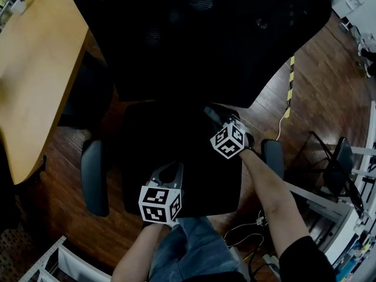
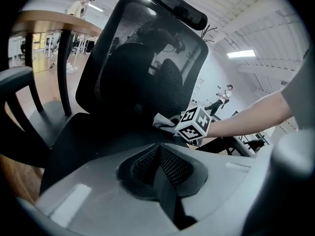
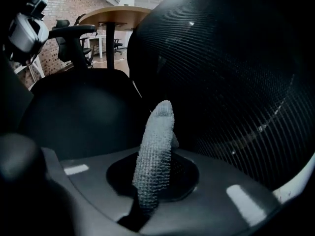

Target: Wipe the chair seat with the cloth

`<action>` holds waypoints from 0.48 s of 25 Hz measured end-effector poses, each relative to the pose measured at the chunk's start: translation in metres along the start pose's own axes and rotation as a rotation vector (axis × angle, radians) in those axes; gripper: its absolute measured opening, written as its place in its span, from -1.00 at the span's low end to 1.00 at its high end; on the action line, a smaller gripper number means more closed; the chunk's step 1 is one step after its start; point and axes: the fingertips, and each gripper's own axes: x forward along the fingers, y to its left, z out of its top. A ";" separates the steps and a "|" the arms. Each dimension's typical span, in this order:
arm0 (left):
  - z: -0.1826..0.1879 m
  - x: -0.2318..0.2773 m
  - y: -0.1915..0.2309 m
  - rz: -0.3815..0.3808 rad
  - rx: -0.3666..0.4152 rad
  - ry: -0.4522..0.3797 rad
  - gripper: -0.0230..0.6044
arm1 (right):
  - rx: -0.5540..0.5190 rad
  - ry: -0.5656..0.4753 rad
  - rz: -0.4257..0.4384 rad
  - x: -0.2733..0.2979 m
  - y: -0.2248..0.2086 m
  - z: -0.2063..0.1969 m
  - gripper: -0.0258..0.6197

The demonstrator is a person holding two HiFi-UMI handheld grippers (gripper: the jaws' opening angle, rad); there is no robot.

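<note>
Below lay one seat (image 1: 200, 184), two grippers over it: the left gripper (image 1: 169, 170) pressed together, empty; the right gripper (image 1: 212, 114) pinched one cloth (image 3: 153, 151).

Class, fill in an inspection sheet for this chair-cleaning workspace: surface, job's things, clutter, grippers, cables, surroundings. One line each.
Surface: black chair seat, below both grippers.
Job's things: grey cloth, sticking out of the right gripper close to the mesh backrest.
Clutter: nothing seen on the seat.
Grippers: left gripper shut and empty, over the seat's front; right gripper shut on the cloth.
Cables: yellow cable on the floor right of the chair; loose cables beside the person's leg.
Surroundings: wooden table left of the chair, wood floor, second chair at right.
</note>
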 end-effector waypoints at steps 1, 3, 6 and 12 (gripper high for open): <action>0.001 -0.001 0.001 0.002 0.000 -0.002 -0.92 | -0.006 0.006 0.002 0.000 0.001 -0.003 -0.88; 0.001 -0.002 0.001 0.002 0.001 -0.005 -0.92 | -0.002 0.012 0.004 -0.002 0.004 -0.007 -0.88; -0.001 -0.007 0.003 0.000 0.005 -0.007 -0.92 | -0.013 0.015 0.012 -0.005 0.014 -0.007 -0.88; -0.017 -0.023 -0.001 -0.012 0.013 -0.008 -0.92 | -0.032 0.015 0.022 -0.018 0.049 -0.011 -0.88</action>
